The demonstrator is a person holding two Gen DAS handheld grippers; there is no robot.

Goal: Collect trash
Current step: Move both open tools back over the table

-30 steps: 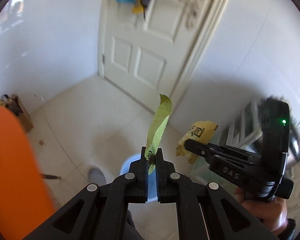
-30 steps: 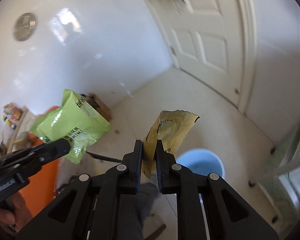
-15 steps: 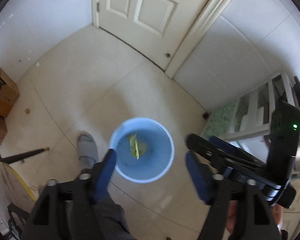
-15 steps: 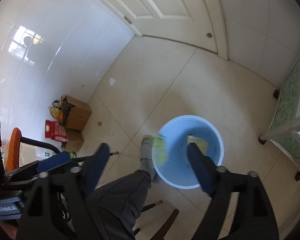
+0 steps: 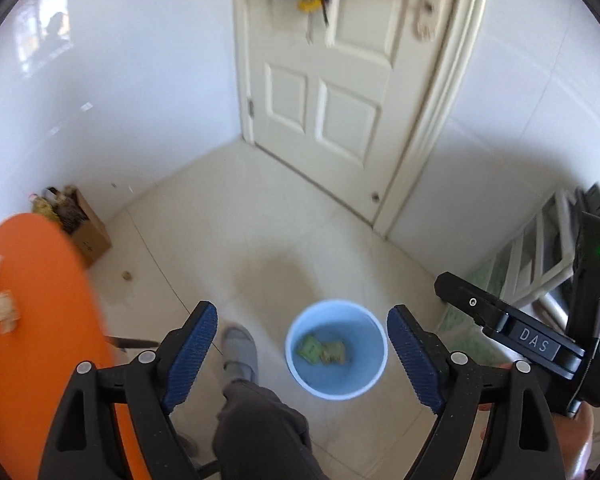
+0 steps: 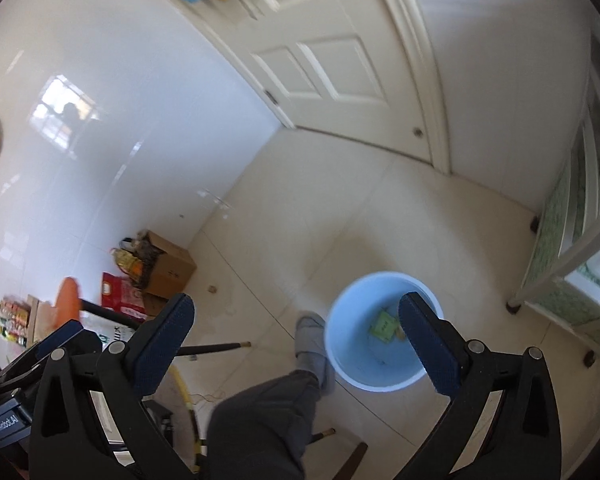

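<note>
A light blue bucket (image 5: 337, 350) stands on the tiled floor below both grippers, and the right wrist view shows the same bucket (image 6: 350, 364). Inside it lie a green wrapper (image 5: 309, 349) and a yellowish wrapper (image 5: 334, 353); from the right wrist the green wrapper (image 6: 384, 325) shows beside the right finger. My left gripper (image 5: 300, 354) hangs above the bucket, its jaws still opening and nothing between them. My right gripper (image 6: 296, 352) is wide apart, jaws still opening, empty too. The right gripper's body (image 5: 532, 336) shows at the right edge of the left wrist view.
An orange round tabletop (image 5: 32, 344) with scraps on it fills the left. A person's grey-trousered leg (image 5: 260, 424) and grey slipper (image 5: 242, 350) stand next to the bucket. A cardboard box (image 5: 86, 232) sits by the wall, a white door (image 5: 340, 92) behind, a white rack (image 5: 540, 264) on the right.
Both grippers were shut on wrappers a second ago; they opened, the green and yellow wrappers dropped into the bucket, and both views have since tilted back up toward the door.
</note>
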